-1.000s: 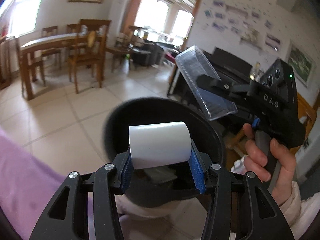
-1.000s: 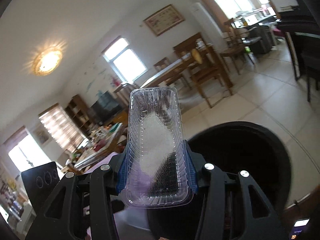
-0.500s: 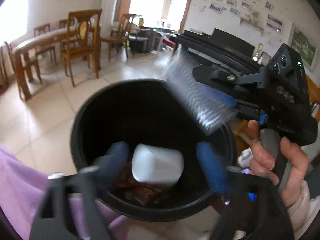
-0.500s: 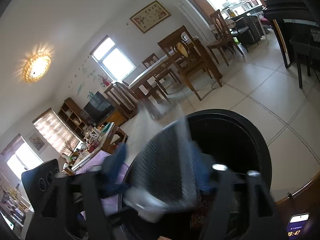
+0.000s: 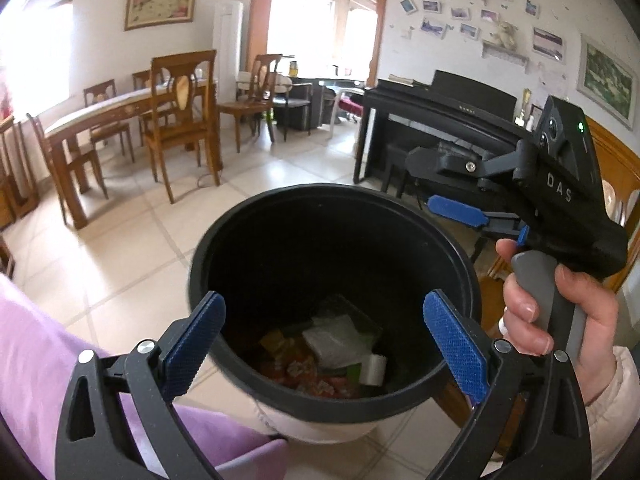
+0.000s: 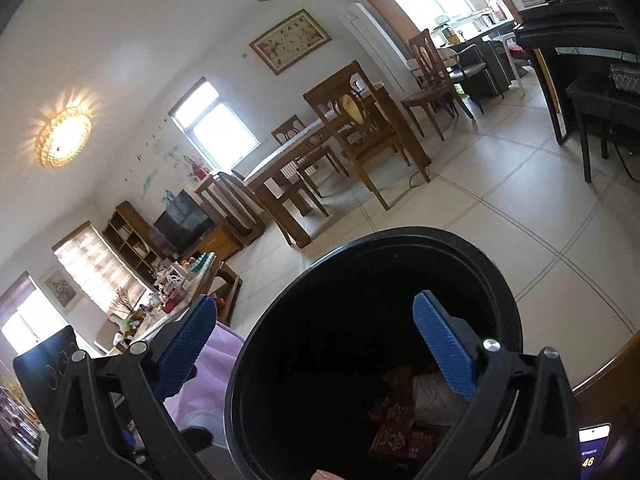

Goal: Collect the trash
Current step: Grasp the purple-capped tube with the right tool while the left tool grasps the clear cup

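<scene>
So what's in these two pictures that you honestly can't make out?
- Bottom of the black bin: in the left wrist view its dark wall shades the trash, so the wrappers can't be read.
- Clear tray: only faintly visible there under white paper.
- Same bin in the right wrist view: the right gripper and the bottom edge cut off its contents.
- Phone screen: too small, cropped at the edge.
</scene>
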Demonstrator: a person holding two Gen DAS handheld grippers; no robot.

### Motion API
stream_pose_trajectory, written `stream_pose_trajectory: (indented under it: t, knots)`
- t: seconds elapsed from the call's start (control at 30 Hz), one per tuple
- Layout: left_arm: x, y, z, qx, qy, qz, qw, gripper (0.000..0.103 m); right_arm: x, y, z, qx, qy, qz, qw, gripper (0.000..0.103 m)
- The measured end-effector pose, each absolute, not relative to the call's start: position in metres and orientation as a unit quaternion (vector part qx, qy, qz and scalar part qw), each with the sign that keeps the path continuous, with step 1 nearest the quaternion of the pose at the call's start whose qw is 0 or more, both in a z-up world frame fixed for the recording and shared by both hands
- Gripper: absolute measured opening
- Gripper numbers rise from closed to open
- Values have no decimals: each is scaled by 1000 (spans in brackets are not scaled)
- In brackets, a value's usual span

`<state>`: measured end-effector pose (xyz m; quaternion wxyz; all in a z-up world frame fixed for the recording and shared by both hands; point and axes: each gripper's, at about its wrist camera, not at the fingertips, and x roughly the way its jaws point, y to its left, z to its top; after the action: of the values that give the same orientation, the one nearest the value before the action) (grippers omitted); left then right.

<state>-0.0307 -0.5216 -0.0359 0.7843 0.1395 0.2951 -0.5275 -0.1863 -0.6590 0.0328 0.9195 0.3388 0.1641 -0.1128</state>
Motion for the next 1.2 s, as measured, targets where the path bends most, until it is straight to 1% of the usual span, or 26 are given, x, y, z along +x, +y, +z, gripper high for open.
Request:
stream_pose_trajectory:
  t: [0.2,0.4,0.67,0.83,0.97,1.07,1.1,1.13,1.17,1.2]
  knots:
    - [-23,-465,-22,106,291,-509,803,98,-177,-643,36,324,185,-109,921,98]
    - [-1,-372,-9,54,296,-465,833,98,-153,-601,45,293,216,-84,928,98]
    - [32,-200,10,-26,283,-347,894,98,-98,-507,59,236,258,-9,937,98]
    - [55,-89,3,-73,309,-258,913,98,-58,-444,58,205,285,51,935,98]
    - [72,-26,1,-43,334,-180,924,98,-27,-393,58,173,309,99,930,98]
    - [89,9,-7,-13,370,-130,920,97,4,-343,60,116,334,142,925,98]
    - [93,15,-8,-6,377,-122,918,95,12,-329,61,97,339,150,924,98]
    - [97,27,-16,6,393,-111,913,87,22,-314,60,73,345,159,922,98]
    - [104,32,-20,11,406,-106,908,82,31,-300,59,50,351,168,920,98]
    - [112,37,-25,12,419,-103,902,80,43,-283,58,24,358,178,916,98]
